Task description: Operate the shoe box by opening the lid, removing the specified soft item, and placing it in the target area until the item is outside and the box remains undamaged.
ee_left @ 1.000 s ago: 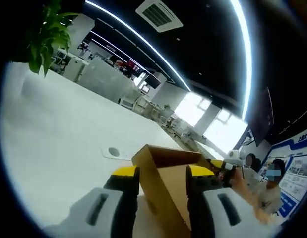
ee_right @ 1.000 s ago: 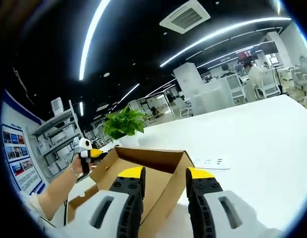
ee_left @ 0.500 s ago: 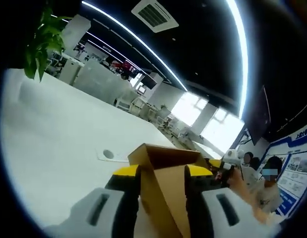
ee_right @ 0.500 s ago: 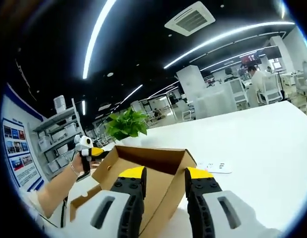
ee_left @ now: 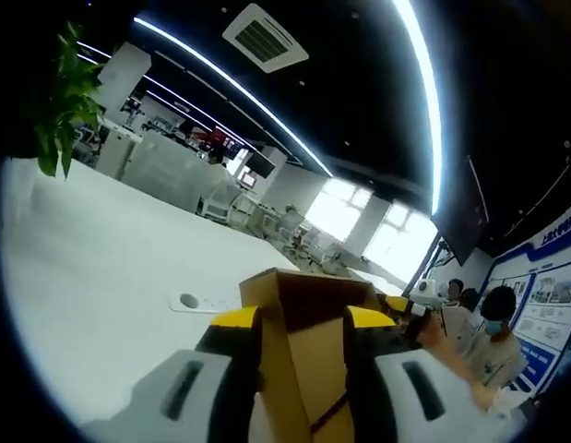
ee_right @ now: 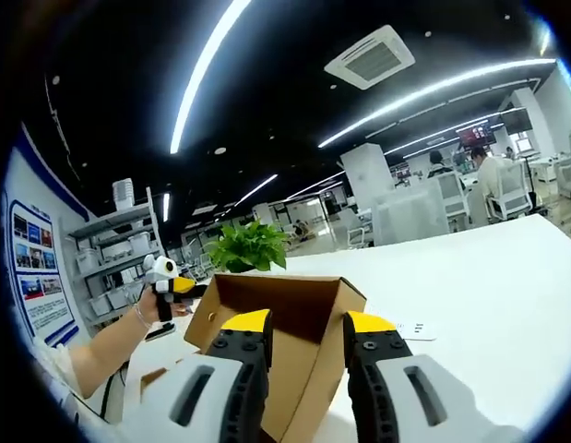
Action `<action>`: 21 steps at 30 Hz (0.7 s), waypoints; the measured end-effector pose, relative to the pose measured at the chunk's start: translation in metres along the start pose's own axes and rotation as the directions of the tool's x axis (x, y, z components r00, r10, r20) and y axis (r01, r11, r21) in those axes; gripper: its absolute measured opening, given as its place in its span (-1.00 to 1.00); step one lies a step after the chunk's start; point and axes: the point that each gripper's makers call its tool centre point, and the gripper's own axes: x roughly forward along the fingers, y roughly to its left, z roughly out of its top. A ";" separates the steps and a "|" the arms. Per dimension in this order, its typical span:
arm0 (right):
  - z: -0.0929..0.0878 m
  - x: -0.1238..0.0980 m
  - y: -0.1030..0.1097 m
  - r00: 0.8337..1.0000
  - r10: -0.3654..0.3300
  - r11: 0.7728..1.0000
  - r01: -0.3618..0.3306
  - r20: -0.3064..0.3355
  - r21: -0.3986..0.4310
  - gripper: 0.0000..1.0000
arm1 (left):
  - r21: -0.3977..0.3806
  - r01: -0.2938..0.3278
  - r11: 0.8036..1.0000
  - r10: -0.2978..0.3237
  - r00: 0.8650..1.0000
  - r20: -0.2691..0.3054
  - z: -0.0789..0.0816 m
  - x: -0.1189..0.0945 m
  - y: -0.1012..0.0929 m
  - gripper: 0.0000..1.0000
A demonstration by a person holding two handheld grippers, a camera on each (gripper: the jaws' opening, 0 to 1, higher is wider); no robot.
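**Cardboard lid held up by both grippers over the white table**

The shoe box lid [ee_right: 285,318], a brown cardboard flap, is seen raised off the white table [ee_right: 488,295]. In the right gripper view its inner face is turned toward the camera, with a folded side wall along its left edge and its far corner just past the yellow jaw tips. The lid's edge is clamped between the jaws of the right gripper [ee_right: 306,325], one yellow-tipped jaw on each side of the cardboard. In the left gripper view the same lid [ee_left: 299,332] is seen edge-on, rising between the jaws of the left gripper [ee_left: 301,320], which are closed against it from both sides. The soft item cannot be made out, and the inside of the box is hidden by the lid.

Beyond the lid, in the right gripper view, the other gripper is seen held by a person's hand [ee_right: 151,300] with a bracelet at the wrist. A potted green plant [ee_right: 248,247] stands on the table behind the lid, and a small white socket panel [ee_right: 416,329] lies flat on the tabletop to its right. In the left gripper view a round-holed white panel [ee_left: 195,301] is seen on the table, and a seated person [ee_left: 493,341] is visible at the right. Long ceiling light strips [ee_right: 423,88] and an air vent [ee_right: 370,57] run overhead.
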 end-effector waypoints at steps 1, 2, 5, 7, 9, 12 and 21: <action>0.001 -0.001 0.002 1.000 0.001 1.000 -0.001 0.004 -0.004 -0.38 | 0.009 0.002 1.000 -0.002 1.000 0.000 0.000 -0.001 -0.003 -0.29; 0.002 -0.003 0.004 1.000 0.003 1.000 -0.003 0.007 -0.008 -0.38 | 0.017 0.002 1.000 -0.002 1.000 0.000 0.001 -0.002 -0.005 -0.29; 0.005 -0.008 0.011 1.000 0.008 1.000 -0.008 0.018 -0.024 -0.37 | 0.033 0.005 0.999 -0.005 1.000 0.001 0.002 -0.006 -0.010 -0.29; 0.006 -0.011 0.016 1.000 0.011 0.999 -0.010 0.026 -0.030 -0.37 | 0.034 0.015 0.999 -0.015 1.000 0.006 0.004 -0.009 -0.014 -0.28; 0.007 -0.014 0.021 0.999 0.011 0.999 -0.010 0.037 -0.035 -0.37 | 0.034 0.025 0.999 -0.025 1.000 0.014 0.003 -0.013 -0.020 -0.28; 0.009 -0.016 0.025 0.999 0.010 0.999 -0.008 0.044 -0.053 -0.36 | 0.041 0.034 0.999 -0.035 0.999 0.017 0.004 -0.016 -0.026 -0.28; 0.011 -0.032 0.044 0.998 0.023 0.992 -0.015 0.065 -0.121 -0.32 | 0.068 0.058 0.996 -0.061 0.997 0.038 0.002 -0.026 -0.041 -0.28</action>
